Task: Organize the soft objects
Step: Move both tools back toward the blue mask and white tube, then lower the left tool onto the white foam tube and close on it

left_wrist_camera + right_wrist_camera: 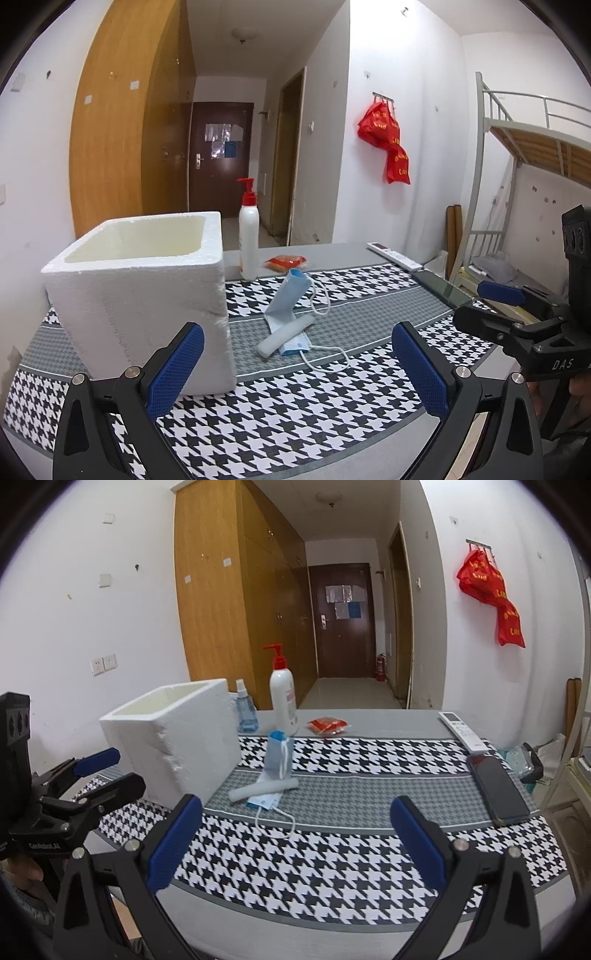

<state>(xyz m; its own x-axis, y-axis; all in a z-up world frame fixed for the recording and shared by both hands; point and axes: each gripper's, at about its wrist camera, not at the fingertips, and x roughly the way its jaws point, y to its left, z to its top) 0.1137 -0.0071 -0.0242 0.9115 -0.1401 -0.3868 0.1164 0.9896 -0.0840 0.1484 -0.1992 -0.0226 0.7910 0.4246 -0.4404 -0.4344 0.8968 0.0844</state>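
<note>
Left hand-held gripper (pixel 297 363): blue textured pads spread wide, holding nothing. Right hand-held gripper (pixel 295 840): likewise spread and empty. Mid-surface, on the houndstooth cloth (pixel 332 856), a blue pleated face mask (pixel 277 762) is folded, one half propped upright and one flat, its ear loops trailing toward the near edge. A white foam cylinder (pixel 264 789) lies across it, long axis left-right. An open-topped white foam box (pixel 177 738) stands toward the left edge. Only the right wrist view shows the small spray bottle (pixel 244 710).
</note>
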